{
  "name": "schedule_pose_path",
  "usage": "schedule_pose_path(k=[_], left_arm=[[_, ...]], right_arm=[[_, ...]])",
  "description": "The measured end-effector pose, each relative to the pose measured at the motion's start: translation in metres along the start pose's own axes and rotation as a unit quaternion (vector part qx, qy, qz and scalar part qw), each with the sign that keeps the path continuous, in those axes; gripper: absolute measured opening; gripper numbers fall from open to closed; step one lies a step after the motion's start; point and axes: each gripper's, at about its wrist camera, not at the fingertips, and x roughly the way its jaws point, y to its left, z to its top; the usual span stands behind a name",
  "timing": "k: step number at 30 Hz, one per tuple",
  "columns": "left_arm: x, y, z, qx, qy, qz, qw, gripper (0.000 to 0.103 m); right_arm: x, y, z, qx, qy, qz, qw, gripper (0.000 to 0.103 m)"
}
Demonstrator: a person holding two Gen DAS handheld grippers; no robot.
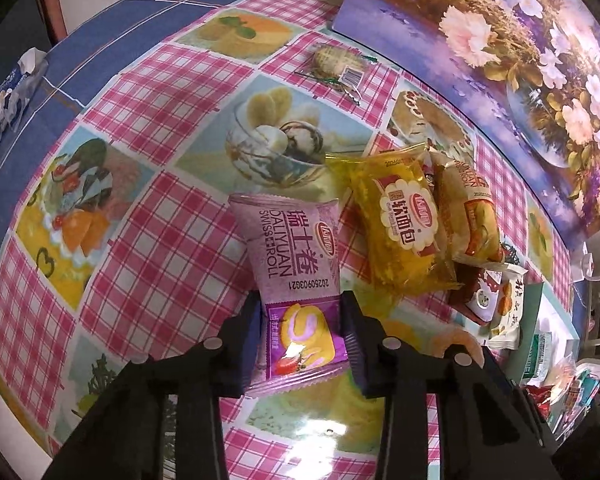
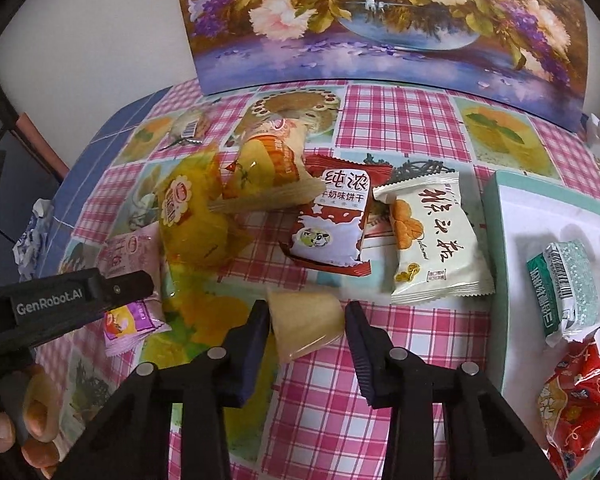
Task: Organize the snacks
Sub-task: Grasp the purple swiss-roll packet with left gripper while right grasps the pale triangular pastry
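Observation:
My left gripper (image 1: pixel 303 320) is closed on the lower end of a purple Swiss roll packet (image 1: pixel 296 276); it also shows in the right wrist view (image 2: pixel 130 280) with the left gripper (image 2: pixel 84 294) on it. My right gripper (image 2: pixel 307 320) has its fingers on both sides of a pale jelly cup (image 2: pixel 306 320) lying on the tablecloth, touching or nearly so. A yellow soft-bread packet (image 1: pixel 396 220) (image 2: pixel 196 220), an orange bread packet (image 2: pixel 268 164), a red-white biscuit packet (image 2: pixel 332 224) and a cream pastry packet (image 2: pixel 432 236) lie in a cluster.
A mint-rimmed white tray (image 2: pixel 500 216) at the right holds a green packet (image 2: pixel 568 288) and a red packet (image 2: pixel 576 396). A flower painting (image 2: pixel 380 20) leans at the table's back. A clear cookie packet (image 1: pixel 336 64) lies far. Crumpled wrappers (image 1: pixel 4 100) sit at the left edge.

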Motion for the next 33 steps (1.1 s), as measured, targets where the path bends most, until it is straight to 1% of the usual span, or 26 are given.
schedule_pose_path(k=[6, 16, 23, 27, 33], left_arm=[[-0.015, -0.002, 0.000, 0.006, -0.015, -0.002, 0.9999, 0.039], [-0.051, -0.010, 0.004, 0.019, -0.060, -0.004, 0.9980, 0.039], [-0.070, -0.026, 0.000, 0.035, -0.079, -0.012, 0.9962, 0.039], [-0.081, -0.041, -0.005, 0.052, -0.089, -0.024, 0.9944, 0.039], [-0.097, -0.064, -0.013, 0.074, -0.103, -0.043, 0.9910, 0.039]], right_arm=[[-0.010, 0.001, 0.004, -0.002, -0.009, 0.002, 1.000, 0.041], [-0.039, -0.008, 0.011, 0.013, -0.041, -0.002, 0.999, 0.041], [-0.060, -0.018, 0.016, 0.024, -0.060, -0.011, 0.998, 0.041], [-0.073, -0.028, 0.017, 0.039, -0.068, -0.014, 0.997, 0.041], [-0.094, -0.053, 0.018, 0.070, -0.079, -0.036, 0.994, 0.041]])
